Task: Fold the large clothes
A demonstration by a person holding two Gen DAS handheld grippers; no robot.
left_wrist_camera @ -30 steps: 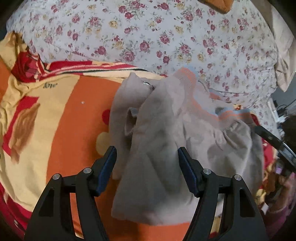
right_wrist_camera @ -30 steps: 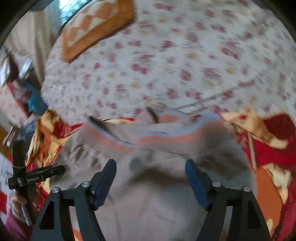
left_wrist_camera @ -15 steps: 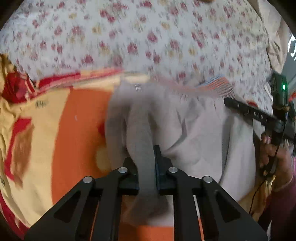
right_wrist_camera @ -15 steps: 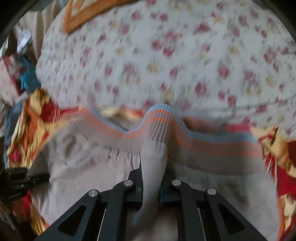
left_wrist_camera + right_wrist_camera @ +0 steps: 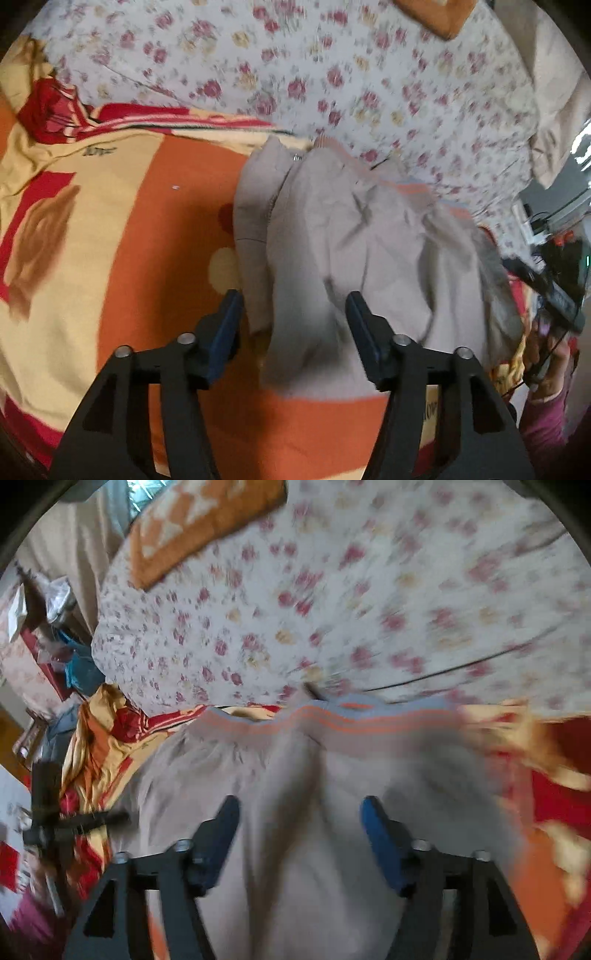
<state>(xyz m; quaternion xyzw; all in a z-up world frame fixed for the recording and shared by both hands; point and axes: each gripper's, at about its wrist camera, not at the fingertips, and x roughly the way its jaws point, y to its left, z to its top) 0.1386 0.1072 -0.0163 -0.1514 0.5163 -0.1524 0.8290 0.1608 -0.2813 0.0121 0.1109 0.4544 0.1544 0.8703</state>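
Observation:
A beige garment (image 5: 354,251) with an orange and blue striped ribbed hem lies bunched on the orange and yellow blanket (image 5: 122,236). My left gripper (image 5: 293,314) is open, its blue pads on either side of the garment's near fold, holding nothing. In the right wrist view the same garment (image 5: 295,805) fills the foreground with its striped hem (image 5: 369,723) across the far side. My right gripper (image 5: 299,823) is open over a raised ridge of the cloth. The right gripper also shows at the left wrist view's right edge (image 5: 554,291).
A white quilt with red flowers (image 5: 332,74) lies behind the garment, with an orange pillow (image 5: 199,524) on it. The person's hand in a pink sleeve (image 5: 543,406) is at the right. Clutter and shelves (image 5: 44,646) stand beyond the bed's left edge.
Both grippers were shut on folds of the garment half a second ago and have now opened and let go. The cloth has dropped back onto the blanket.

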